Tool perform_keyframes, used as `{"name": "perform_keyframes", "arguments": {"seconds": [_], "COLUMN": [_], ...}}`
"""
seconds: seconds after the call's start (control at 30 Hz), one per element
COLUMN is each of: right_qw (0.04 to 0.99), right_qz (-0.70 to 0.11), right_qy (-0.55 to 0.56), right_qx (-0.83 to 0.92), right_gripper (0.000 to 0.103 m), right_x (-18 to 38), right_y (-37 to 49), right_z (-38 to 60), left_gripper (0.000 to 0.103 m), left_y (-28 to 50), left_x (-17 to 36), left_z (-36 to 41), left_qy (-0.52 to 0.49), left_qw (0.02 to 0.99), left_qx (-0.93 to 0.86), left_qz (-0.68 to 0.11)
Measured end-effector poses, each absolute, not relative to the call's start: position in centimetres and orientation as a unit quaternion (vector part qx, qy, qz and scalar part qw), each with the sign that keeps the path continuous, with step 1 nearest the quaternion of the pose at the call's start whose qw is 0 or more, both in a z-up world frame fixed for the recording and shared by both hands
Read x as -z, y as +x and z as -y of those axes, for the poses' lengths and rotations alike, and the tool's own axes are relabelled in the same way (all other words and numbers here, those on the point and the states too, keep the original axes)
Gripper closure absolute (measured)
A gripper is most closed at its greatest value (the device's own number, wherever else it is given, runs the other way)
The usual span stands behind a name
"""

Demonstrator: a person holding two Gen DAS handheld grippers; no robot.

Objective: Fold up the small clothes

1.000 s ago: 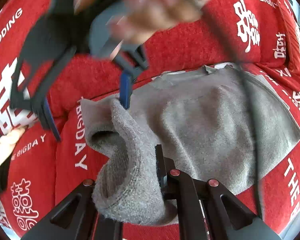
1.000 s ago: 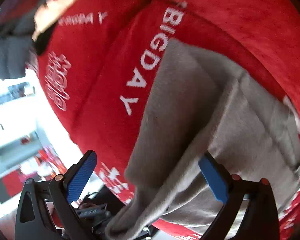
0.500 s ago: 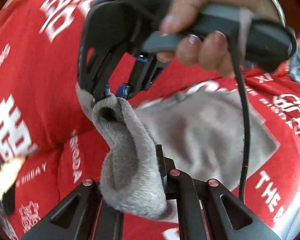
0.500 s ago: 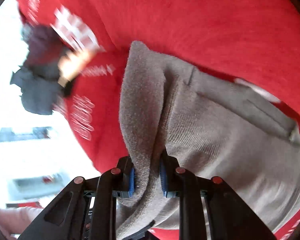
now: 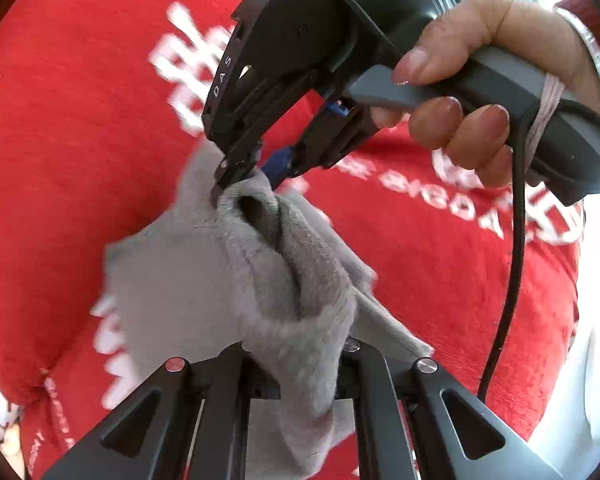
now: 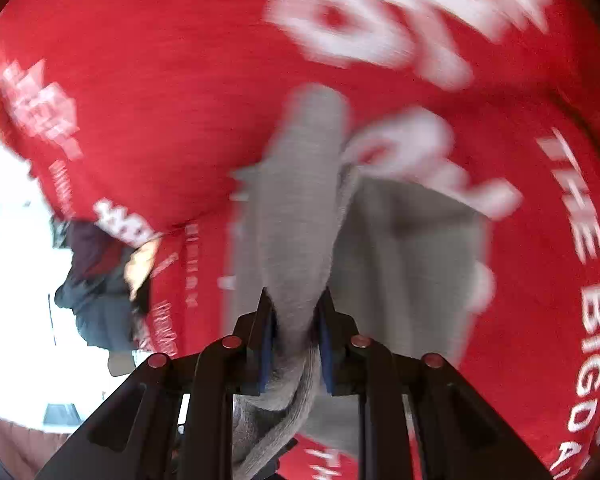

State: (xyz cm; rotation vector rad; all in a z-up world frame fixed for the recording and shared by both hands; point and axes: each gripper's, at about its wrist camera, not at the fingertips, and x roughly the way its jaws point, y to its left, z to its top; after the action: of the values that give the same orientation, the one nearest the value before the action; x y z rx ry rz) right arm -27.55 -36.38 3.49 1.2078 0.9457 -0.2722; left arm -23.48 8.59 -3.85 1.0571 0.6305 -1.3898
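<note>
A small grey fleece garment hangs bunched between both grippers above the red cover. At the bottom of the left wrist view, my left gripper is shut on one thick fold of it. My right gripper, held by a hand, pinches the far end of the same fold, just ahead of the left one. In the right wrist view the blue pads of my right gripper press on a rolled edge of the garment, and the rest drapes down to the right, blurred.
A red plush cover with white lettering fills the space under both grippers. A black cable trails from the right gripper's handle. Dark clothes lie at the cover's left edge, beside a bright floor.
The right gripper closed from wide open onto the garment's edge. Both grippers then swept sideways across the red cover with the cloth, which went from lying spread out to hanging bunched.
</note>
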Motion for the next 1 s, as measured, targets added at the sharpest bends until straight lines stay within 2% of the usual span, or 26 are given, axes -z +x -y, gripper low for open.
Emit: {"name": "perform_keyframes", "arguments": {"seconds": [0.13, 0.33, 0.37, 0.4, 0.43, 0.47, 0.5, 0.53, 0.57, 0.67, 0.7, 0.73, 0.77, 0.8, 1.0], "right_qw": [0.677, 0.681, 0.678, 0.676, 0.673, 0.670, 0.667, 0.664, 0.663, 0.659, 0.654, 0.649, 0.645, 0.643, 0.678], "right_qz": [-0.431, -0.415, -0.417, -0.417, -0.418, -0.416, -0.414, -0.413, -0.409, -0.413, -0.419, -0.426, -0.438, -0.450, -0.465], "right_qy": [0.572, 0.579, 0.580, 0.582, 0.585, 0.590, 0.595, 0.599, 0.604, 0.608, 0.608, 0.608, 0.603, 0.594, 0.531], "right_qx": [0.168, 0.172, 0.174, 0.175, 0.175, 0.173, 0.172, 0.171, 0.166, 0.162, 0.163, 0.165, 0.172, 0.176, 0.205], "right_gripper": [0.082, 0.081, 0.081, 0.081, 0.080, 0.070, 0.059, 0.039, 0.034, 0.035, 0.035, 0.044, 0.073, 0.081, 0.086], "right_x": [1.7, 1.7, 1.5, 1.3, 0.9, 0.7, 0.4, 0.4, 0.3, 0.3, 0.5, 0.9, 1.1, 1.2, -2.1], "right_y": [-31.9, -32.8, -32.6, -32.3, -32.4, -32.7, -32.9, -33.4, -33.6, -33.8, -33.6, -33.6, -33.3, -32.8, -32.7], "right_z": [37.3, 37.7, 37.5, 37.3, 37.4, 37.5, 37.3, 37.3, 37.0, 36.1, 35.8, 35.5, 35.2, 34.8, 32.9], "left_gripper": [0.093, 0.093, 0.078, 0.043, 0.027, 0.015, 0.015, 0.015, 0.015, 0.015, 0.015, 0.015, 0.015, 0.015, 0.015], "left_y": [-24.8, -24.5, -24.1, -23.8, -23.6, -23.3, -23.2, -23.1, -23.0, -21.1, -19.5, -17.8, -15.9, -14.5, -7.0], "left_x": [7.2, 6.2, 5.7, 5.6, 5.1, 3.8, 3.1, 2.6, 1.9, 0.7, 0.7, 0.9, 1.2, 1.6, 3.4], "left_z": [-7.9, -7.5, -7.6, -8.0, -8.9, -9.8, -10.5, -11.2, -12.0, -13.2, -13.1, -13.0, -12.8, -12.6, -12.8], "left_qy": [0.476, 0.465, 0.461, 0.456, 0.446, 0.431, 0.425, 0.425, 0.426, 0.410, 0.400, 0.389, 0.377, 0.370, 0.301], "left_qw": [0.582, 0.584, 0.585, 0.588, 0.597, 0.613, 0.616, 0.609, 0.600, 0.609, 0.616, 0.624, 0.633, 0.641, 0.660], "left_qx": [0.588, 0.585, 0.580, 0.578, 0.575, 0.577, 0.581, 0.587, 0.592, 0.581, 0.568, 0.550, 0.529, 0.510, 0.439], "left_qz": [-0.297, -0.318, -0.328, -0.336, -0.337, -0.326, -0.320, -0.322, -0.329, -0.350, -0.371, -0.395, -0.422, -0.438, -0.530]}}
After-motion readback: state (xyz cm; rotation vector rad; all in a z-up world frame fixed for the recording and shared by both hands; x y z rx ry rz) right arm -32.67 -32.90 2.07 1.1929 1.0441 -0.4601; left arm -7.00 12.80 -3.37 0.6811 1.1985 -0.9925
